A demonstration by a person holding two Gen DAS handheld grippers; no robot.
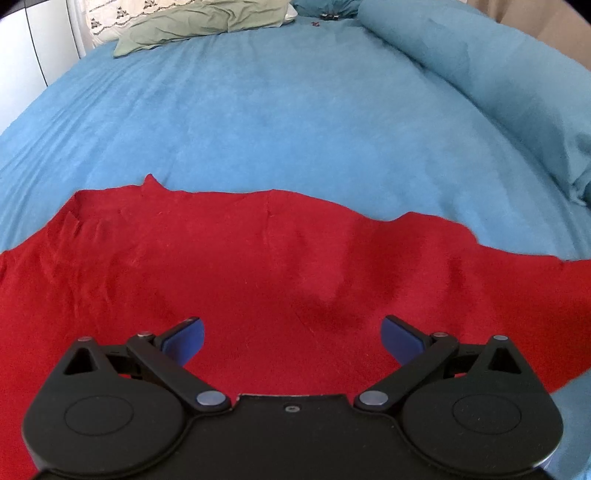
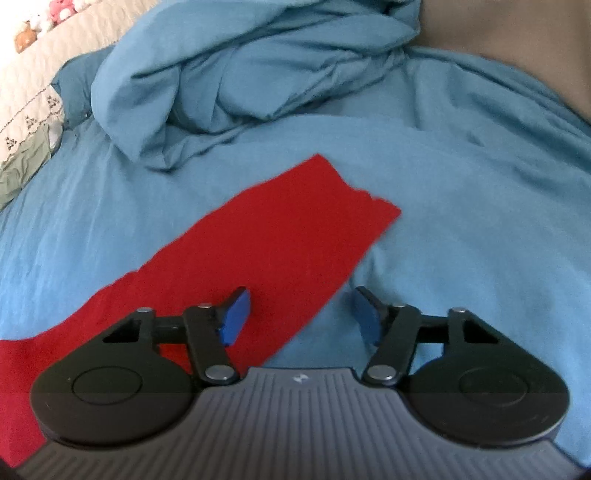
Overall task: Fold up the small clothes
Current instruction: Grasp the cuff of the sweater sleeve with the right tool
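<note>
A red garment (image 1: 258, 266) lies spread flat on the blue bed sheet (image 1: 277, 110). My left gripper (image 1: 292, 338) is open and empty, hovering over the garment's middle. In the right wrist view a long red part of the garment (image 2: 280, 236) stretches away toward the upper right. My right gripper (image 2: 301, 314) is open and empty above the garment's right edge, with its left finger over the red cloth and its right finger over the sheet.
A rolled blue duvet (image 1: 480, 66) lies along the right side of the bed; it shows bunched up in the right wrist view (image 2: 251, 66). A green pillow (image 1: 199, 22) and a patterned white pillow (image 2: 26, 96) lie at the head.
</note>
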